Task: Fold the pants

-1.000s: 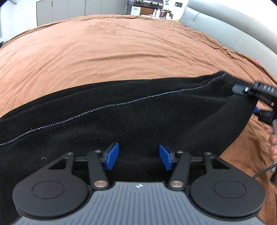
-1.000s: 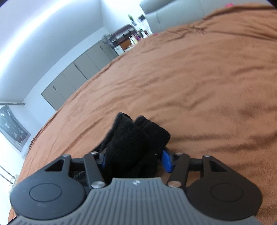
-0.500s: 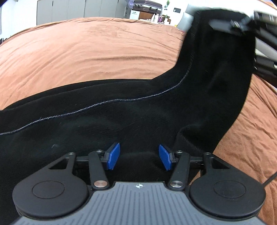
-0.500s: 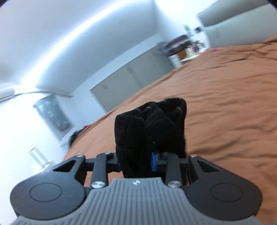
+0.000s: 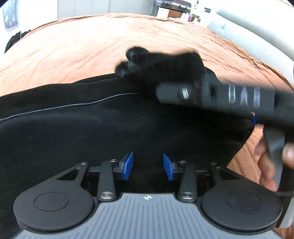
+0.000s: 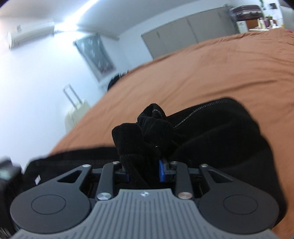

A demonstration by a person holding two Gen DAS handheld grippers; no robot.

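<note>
Black corduroy pants lie across an orange-brown bed cover. My left gripper is open, its blue pads just above the pants' near part, holding nothing. My right gripper is shut on a bunched cuff end of the pants and holds it over the rest of the garment. In the left wrist view the right gripper crosses from the right, blurred, with the cuff bundle sticking out past it. A white seam line runs along the lying leg.
A grey padded headboard borders the bed at the right. Grey cupboards and a suitcase on a shelf stand at the far wall. A pale suitcase stands beside the bed. A person's hand holds the right gripper.
My right gripper has carried the cuff end up and over leftward, folding the leg back onto the rest of the pants. My left gripper has stayed open in place.
</note>
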